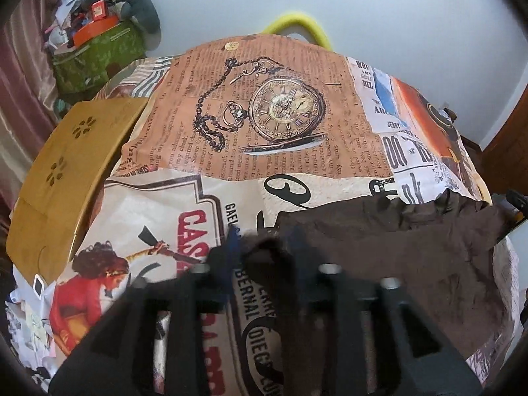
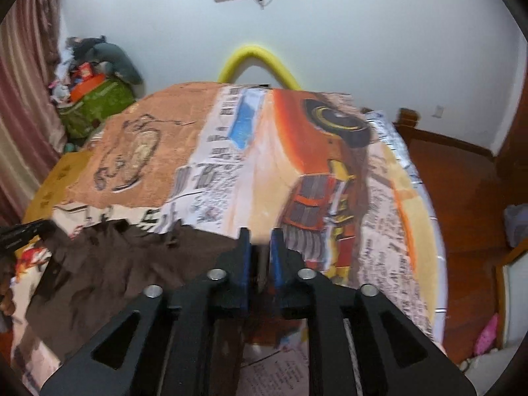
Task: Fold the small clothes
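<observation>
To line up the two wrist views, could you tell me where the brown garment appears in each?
Left wrist: brown garment at lower right, reaching between the gripper's fingers.
Right wrist: it lies lower left, beside the gripper.
Shared landmark: yellow loop behind the bed.

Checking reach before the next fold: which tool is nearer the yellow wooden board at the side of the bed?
Left. The left tool is just beside the yellow wooden board; the right tool is across the brown garment from it.

Home bedroom, printed bedspread (image 1: 280,115), pink curtain (image 2: 23,82), cluttered storage bag (image 1: 95,56)
</observation>
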